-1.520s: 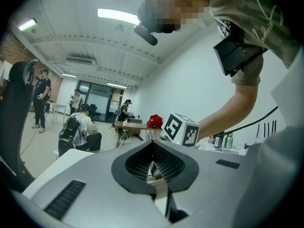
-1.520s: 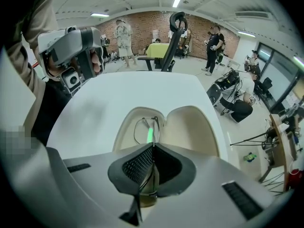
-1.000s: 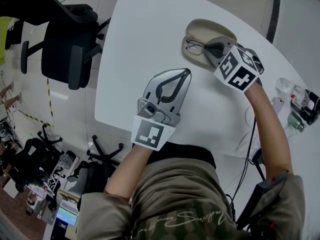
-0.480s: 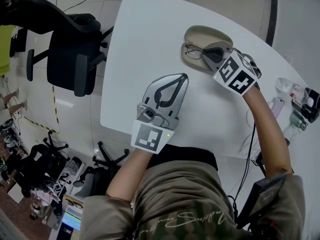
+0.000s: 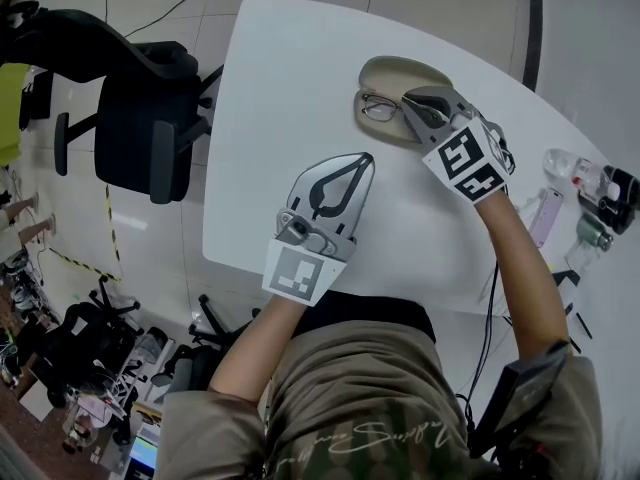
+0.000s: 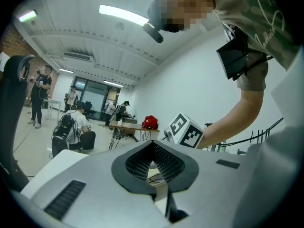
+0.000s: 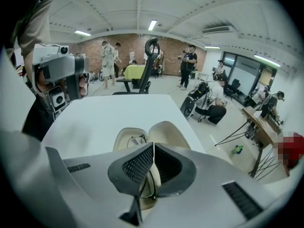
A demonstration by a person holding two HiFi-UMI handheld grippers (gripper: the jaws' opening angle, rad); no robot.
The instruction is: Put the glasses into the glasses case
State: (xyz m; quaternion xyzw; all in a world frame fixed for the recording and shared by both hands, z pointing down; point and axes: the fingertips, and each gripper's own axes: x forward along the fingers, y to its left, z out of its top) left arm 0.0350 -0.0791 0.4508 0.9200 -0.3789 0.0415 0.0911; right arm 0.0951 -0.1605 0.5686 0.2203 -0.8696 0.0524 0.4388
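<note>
An open beige glasses case (image 5: 398,74) lies at the far side of the white table (image 5: 290,68). The dark-rimmed glasses (image 5: 380,108) rest in its near half. My right gripper (image 5: 412,103) reaches over the case from the right, its jaws shut on the right end of the glasses. In the right gripper view its tips (image 7: 153,146) meet above the case (image 7: 124,139), with the glasses (image 7: 136,138) showing beneath them. My left gripper (image 5: 365,160) rests on the table near the front edge, shut and empty. Its closed tips (image 6: 153,144) point toward the right gripper's marker cube (image 6: 185,129).
A black office chair (image 5: 140,98) stands off the table's left edge. Small bottles and gadgets (image 5: 590,183) crowd the table's right side, with cables trailing by the person's right arm. Bare tabletop lies between the two grippers and left of the case.
The right gripper has shifted slightly left over the case, and the glasses sit lower in its near half. The left gripper has stayed put on the table.
</note>
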